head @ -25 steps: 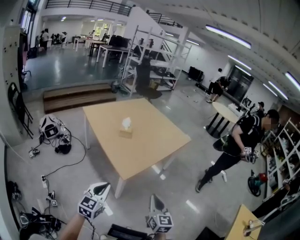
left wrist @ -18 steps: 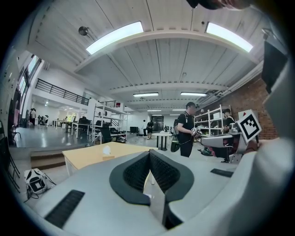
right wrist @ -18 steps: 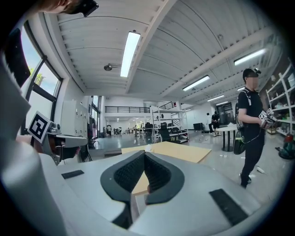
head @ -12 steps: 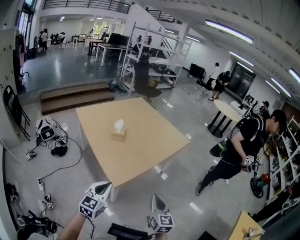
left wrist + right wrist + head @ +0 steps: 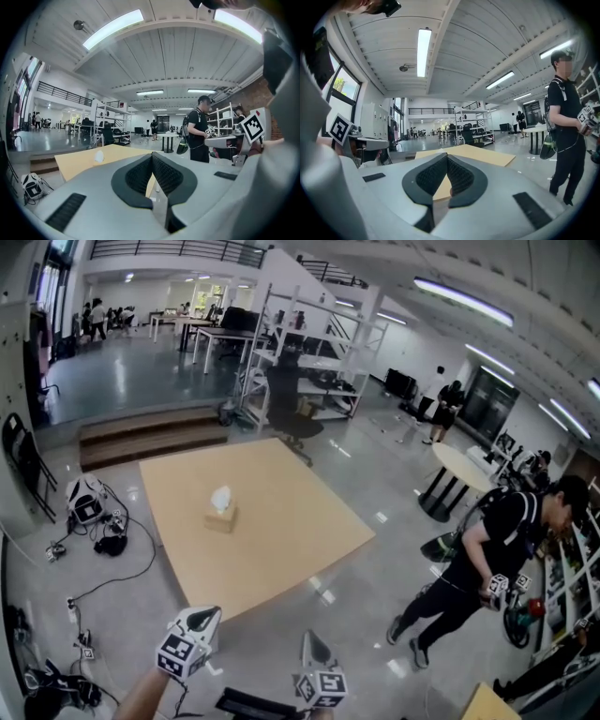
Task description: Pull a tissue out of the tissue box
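A small tan tissue box (image 5: 220,518) with a white tissue (image 5: 221,497) sticking up stands on a square wooden table (image 5: 281,540), far ahead of both grippers. My left gripper (image 5: 202,616) and right gripper (image 5: 310,640) show at the bottom edge of the head view, over the floor short of the table. Both are shut with nothing between the pads. In the left gripper view the jaws (image 5: 152,156) meet, and the tissue (image 5: 98,156) is a small white spot on the table (image 5: 77,161) beyond. The right gripper view shows the shut jaws (image 5: 446,157) and bare tabletop (image 5: 483,154).
A person in black (image 5: 478,563) walks on the floor right of the table. Cables and gear (image 5: 89,512) lie on the floor to the left. A low wooden platform (image 5: 150,432), metal shelving (image 5: 309,362) and a round table (image 5: 455,474) stand behind.
The table and tissue box have slid left and lower in the head view and look nearer. The person at right has stepped along. Both grippers keep their place in the picture.
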{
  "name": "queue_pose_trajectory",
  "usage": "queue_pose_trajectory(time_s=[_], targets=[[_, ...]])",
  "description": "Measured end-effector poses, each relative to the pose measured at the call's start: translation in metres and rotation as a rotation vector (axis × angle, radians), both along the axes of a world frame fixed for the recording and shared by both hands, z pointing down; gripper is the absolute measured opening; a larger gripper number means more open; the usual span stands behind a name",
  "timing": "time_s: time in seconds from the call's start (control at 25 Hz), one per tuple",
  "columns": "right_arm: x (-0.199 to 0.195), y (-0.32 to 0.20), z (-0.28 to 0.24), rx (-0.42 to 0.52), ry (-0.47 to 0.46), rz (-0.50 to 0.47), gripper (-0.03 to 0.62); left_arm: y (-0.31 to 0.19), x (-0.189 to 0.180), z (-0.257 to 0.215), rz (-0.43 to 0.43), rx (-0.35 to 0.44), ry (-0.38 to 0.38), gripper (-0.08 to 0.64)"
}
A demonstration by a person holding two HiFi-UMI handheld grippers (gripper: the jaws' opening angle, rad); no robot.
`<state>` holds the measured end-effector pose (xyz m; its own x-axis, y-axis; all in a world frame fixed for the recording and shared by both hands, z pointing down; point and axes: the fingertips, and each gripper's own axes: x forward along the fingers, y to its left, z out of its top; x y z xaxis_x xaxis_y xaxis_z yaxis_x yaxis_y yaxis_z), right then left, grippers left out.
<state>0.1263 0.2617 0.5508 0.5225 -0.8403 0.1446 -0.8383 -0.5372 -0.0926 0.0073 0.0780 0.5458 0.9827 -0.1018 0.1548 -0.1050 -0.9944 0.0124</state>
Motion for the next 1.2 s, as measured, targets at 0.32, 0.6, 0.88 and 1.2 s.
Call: queue_pose_trajectory(time_s=[0.32, 0.6, 0.88, 1.2], targets=[[0.042, 0.004, 0.009, 0.006, -0.014, -0.033, 0.002, 0.008, 0.040, 0.000, -0.027, -0.010, -0.005, 0.006], [0.066, -0.009, 0.016, 0.009, -0.024, -0.058, 0.000, -0.001, 0.063, 0.008, -0.041, -0.009, -0.036, 0.006], [0.109, -0.032, 0.021, 0.006, -0.016, -0.061, 0.000, -0.024, 0.110, 0.012, -0.028, 0.008, -0.021, 0.006], [0.165, -0.075, 0.009, 0.001, -0.005, -0.053, 0.000, -0.061, 0.176, 0.004, -0.016, -0.007, -0.002, 0.006]])
